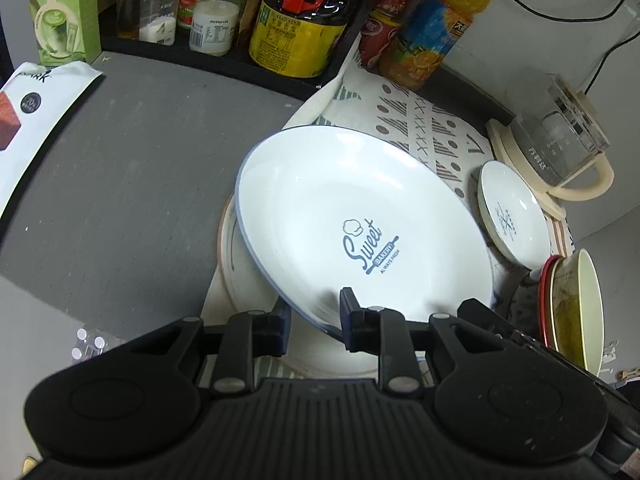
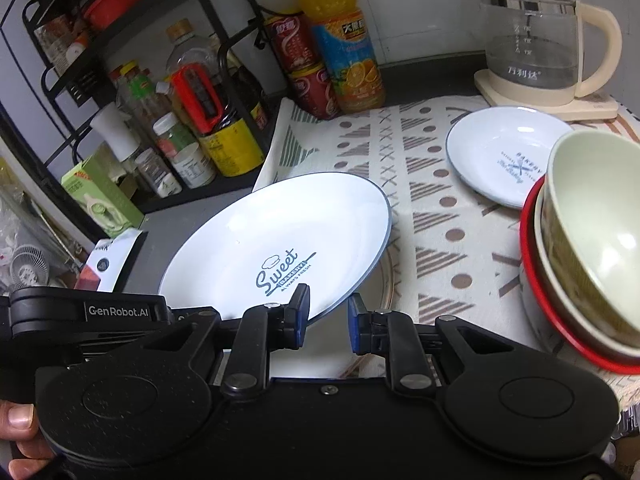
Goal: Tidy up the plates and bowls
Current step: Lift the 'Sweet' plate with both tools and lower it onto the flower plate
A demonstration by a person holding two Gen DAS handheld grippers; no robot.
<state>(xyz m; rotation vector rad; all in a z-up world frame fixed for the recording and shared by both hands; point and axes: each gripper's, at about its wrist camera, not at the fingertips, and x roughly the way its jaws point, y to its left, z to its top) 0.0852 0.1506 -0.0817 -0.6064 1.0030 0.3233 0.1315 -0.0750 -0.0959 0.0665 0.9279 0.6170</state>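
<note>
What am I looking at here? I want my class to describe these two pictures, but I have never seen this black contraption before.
There is no robot here. A person holds a black two-finger gripper in each hand, and each carries a wide-angle camera looking along its fingers. One picture comes from the left gripper, the other from the right gripper. Both clamp the near rim of the same large white plate with a blue rim, which is lifted and tilted above a beige-rimmed plate. On the patterned cloth sit a small white plate and a cream bowl nested in a red-rimmed bowl. A glass kettle stands behind them.
</note>
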